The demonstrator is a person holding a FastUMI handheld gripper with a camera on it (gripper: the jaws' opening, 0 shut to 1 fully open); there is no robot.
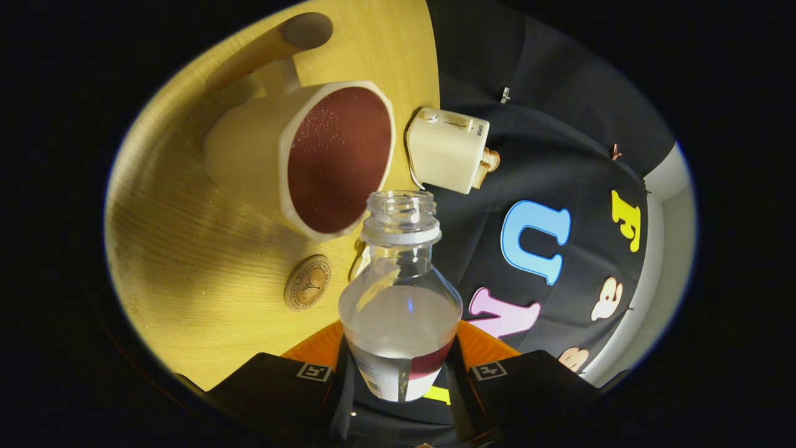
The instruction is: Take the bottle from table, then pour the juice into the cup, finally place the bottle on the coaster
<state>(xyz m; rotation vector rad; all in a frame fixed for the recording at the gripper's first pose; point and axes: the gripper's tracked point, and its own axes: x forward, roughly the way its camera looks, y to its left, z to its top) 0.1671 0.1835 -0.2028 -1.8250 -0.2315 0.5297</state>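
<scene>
jaws clamp bottle (401, 298), mouth near full cup (298, 158).

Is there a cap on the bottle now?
No, the bottle, held between the gripper fingers, has an open mouth with bare threads, pointing toward the cup of red juice.

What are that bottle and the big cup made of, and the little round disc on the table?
The bottle, held between the gripper fingers, looks like clear plastic: see-through walls, threaded neck. The cup seems matte cream plastic or ceramic; I can't tell which. The coaster looks like wood or cork, tan with a stamped mark. The table shows pale wood grain.
</scene>
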